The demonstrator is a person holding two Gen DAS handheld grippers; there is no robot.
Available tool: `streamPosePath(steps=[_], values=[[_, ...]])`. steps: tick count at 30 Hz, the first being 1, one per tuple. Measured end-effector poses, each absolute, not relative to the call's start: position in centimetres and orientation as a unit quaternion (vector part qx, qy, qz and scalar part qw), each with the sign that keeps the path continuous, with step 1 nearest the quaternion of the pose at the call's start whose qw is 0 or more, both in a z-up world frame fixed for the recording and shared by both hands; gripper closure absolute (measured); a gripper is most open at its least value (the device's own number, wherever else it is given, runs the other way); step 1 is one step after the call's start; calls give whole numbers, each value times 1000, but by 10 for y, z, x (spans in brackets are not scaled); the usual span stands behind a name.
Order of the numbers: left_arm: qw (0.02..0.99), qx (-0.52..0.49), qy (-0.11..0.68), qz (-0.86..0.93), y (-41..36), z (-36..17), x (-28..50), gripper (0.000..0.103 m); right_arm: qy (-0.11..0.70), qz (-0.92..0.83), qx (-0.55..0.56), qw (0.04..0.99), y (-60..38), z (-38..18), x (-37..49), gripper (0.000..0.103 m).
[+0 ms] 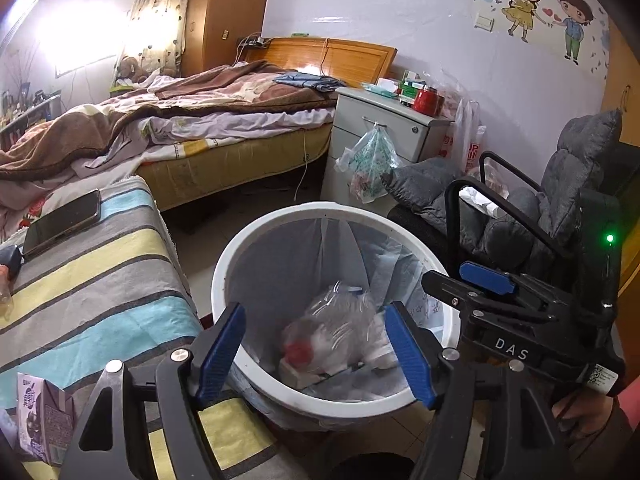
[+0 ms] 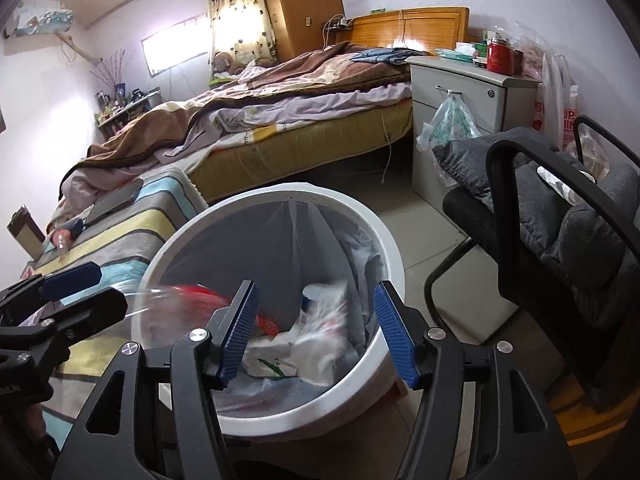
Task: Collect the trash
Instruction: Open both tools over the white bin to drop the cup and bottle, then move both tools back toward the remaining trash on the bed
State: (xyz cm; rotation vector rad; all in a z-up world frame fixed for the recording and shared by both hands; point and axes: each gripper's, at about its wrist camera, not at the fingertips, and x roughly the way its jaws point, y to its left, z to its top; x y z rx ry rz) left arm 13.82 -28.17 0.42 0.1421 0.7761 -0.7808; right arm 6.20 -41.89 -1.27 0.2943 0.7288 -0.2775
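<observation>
- My left gripper (image 1: 316,354), bottom centre of the left view: fingers spread apart, nothing between them.
- My right gripper (image 2: 316,330), bottom centre of the right view: likewise spread and empty.
- Clear plastic bottle (image 1: 336,322), blurred, lower centre, inside the white bin (image 1: 224,264) with other trash.
- Purple carton (image 1: 38,416), lower left, on the striped cover (image 1: 100,272).
- Phone (image 1: 60,222), left, farther along it.
- Bed (image 1: 224,108), upper centre.

Open bin mouth (image 1: 224,264), hemmed by striped bench (image 1: 100,280) left, padded chair (image 2: 560,216) right.
</observation>
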Motion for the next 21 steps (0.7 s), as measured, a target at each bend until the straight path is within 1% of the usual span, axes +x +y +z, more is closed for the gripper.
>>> streamPosePath(steps=[11, 21], values=[[862, 61, 351, -360, -262, 21, 128, 31, 340, -135, 146, 919, -411, -3, 58, 41], [879, 48, 335, -335, -221, 37, 117, 31, 315, -118, 136, 932, -389, 12, 53, 41]])
